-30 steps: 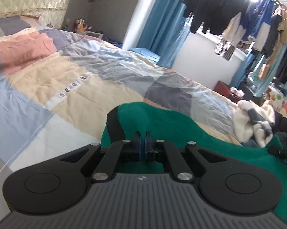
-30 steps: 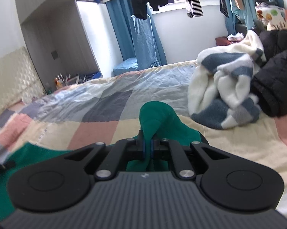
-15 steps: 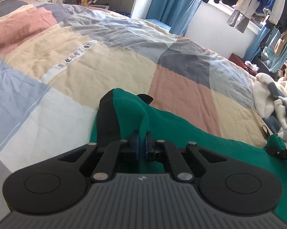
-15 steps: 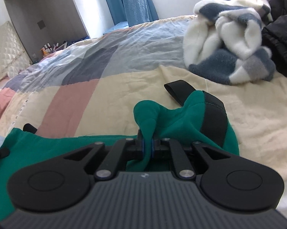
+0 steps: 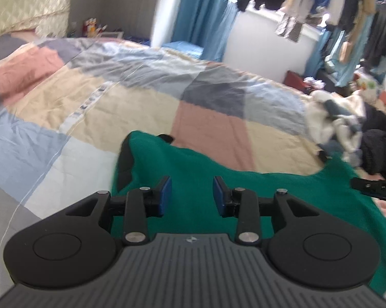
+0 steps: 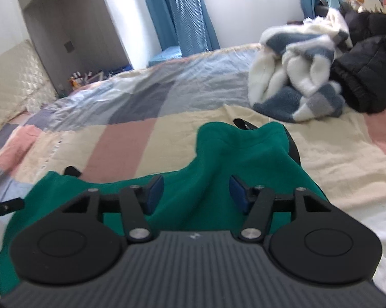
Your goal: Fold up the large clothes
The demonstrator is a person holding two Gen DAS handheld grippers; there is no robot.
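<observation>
A green garment [image 5: 218, 179] with black trim lies spread on the patchwork bed cover [image 5: 115, 107]. My left gripper [image 5: 192, 194] hovers over the garment's left end, its jaws opening, blue pads apart and pressing on nothing. In the right wrist view the same green garment [image 6: 218, 159] rises in a loose hump at its right end. My right gripper [image 6: 196, 192] is just behind that hump, jaws opening, with cloth lying below the gap but not pinched. The other gripper's black tip [image 6: 2, 206] shows at the left edge.
A white and blue-grey fleece heap [image 6: 295, 77] and a black padded jacket [image 6: 367, 77] lie on the bed's far right. Blue curtains [image 6: 187, 18] and hanging clothes [image 5: 321, 2] stand beyond the bed. The patchwork cover [image 6: 115, 143] stretches ahead.
Both grippers let go of the green garment: their jaws went from shut on pinched cloth to apart. The lifted corners dropped onto the bed, and both cameras pulled back.
</observation>
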